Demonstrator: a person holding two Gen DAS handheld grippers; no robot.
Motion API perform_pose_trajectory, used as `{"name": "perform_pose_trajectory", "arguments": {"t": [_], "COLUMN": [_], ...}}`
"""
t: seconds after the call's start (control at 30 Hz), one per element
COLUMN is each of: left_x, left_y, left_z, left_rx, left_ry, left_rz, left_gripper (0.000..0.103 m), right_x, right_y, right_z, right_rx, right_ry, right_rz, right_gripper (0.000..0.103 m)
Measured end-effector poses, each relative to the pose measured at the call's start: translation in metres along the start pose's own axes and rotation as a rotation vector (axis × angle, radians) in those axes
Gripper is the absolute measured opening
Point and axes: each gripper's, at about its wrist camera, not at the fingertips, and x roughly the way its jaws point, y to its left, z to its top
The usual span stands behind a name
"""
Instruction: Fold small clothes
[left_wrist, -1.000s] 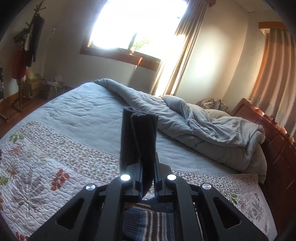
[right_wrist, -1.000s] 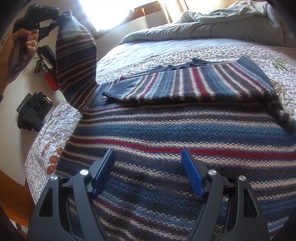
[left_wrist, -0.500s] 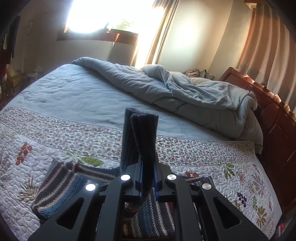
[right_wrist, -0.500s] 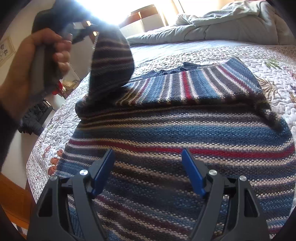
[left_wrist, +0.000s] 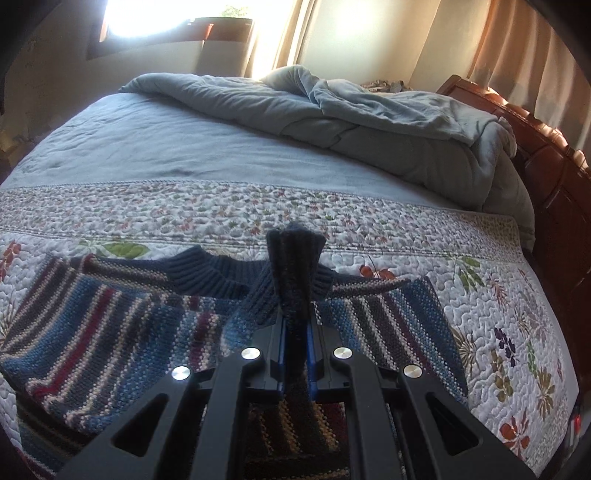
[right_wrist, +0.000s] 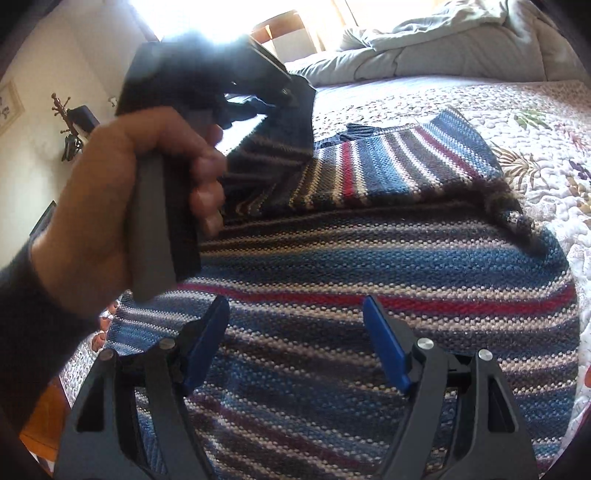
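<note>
Sweater cuff, dark blue and ribbed, is pinched tight between the two jaws of the left gripper. It sticks up past the tips. The sleeve hangs down from that gripper to the rest of the striped sweater, which lies flat on the flowery quilt of the bed.

The left gripper is held above the top part of the sweater, near the neck band. The other sleeve looks already laid across the chest, running from side to side, and I think the lifted sleeve should go the same way, on top of it. The left gripper is the one to do it, since it has the cloth.

The right gripper has its blue jaws spread wide, with nothing between them. It hangs low over the bottom part of the sweater, close to the stripes; I cannot tell if it touches them.

The person's left hand shows big and a bit blurry in the right view.
</note>
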Motion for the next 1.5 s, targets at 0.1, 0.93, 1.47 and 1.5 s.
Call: {"name": "perform_pose_trajectory", "arguments": {"t": [0.1,0.93,1.47,1.5], "left_x": [0.01,-0.121,-0.109,-0.109], "left_y": [-0.008,0.21,0.205,0.205], "left_z": [-0.007,-0.169,-0.179,-0.18], "left_rx": [0.024,-0.47,-0.381,-0.377], "left_ry": [0.03,-0.113,-0.041,-0.04], "left_rz": [0.009,-0.259,-0.294,-0.299], "left_gripper": [0.008,0.077,0.082,0.083], "right_x": [-0.001,0.002,0.056,0.058], "right_y": [-0.002,-0.046,-0.08,-0.081], "right_z": [0.001,0.027,0.097,0.1], "right_rx": [0.004,0.494,0.874,0.866], "right_ry": [-0.002,-0.037,0.1,0.096], "right_rz": [-0.002,0.481,0.145,0.13], "right_gripper": [0.075,0.073,0.054,0.054]}}
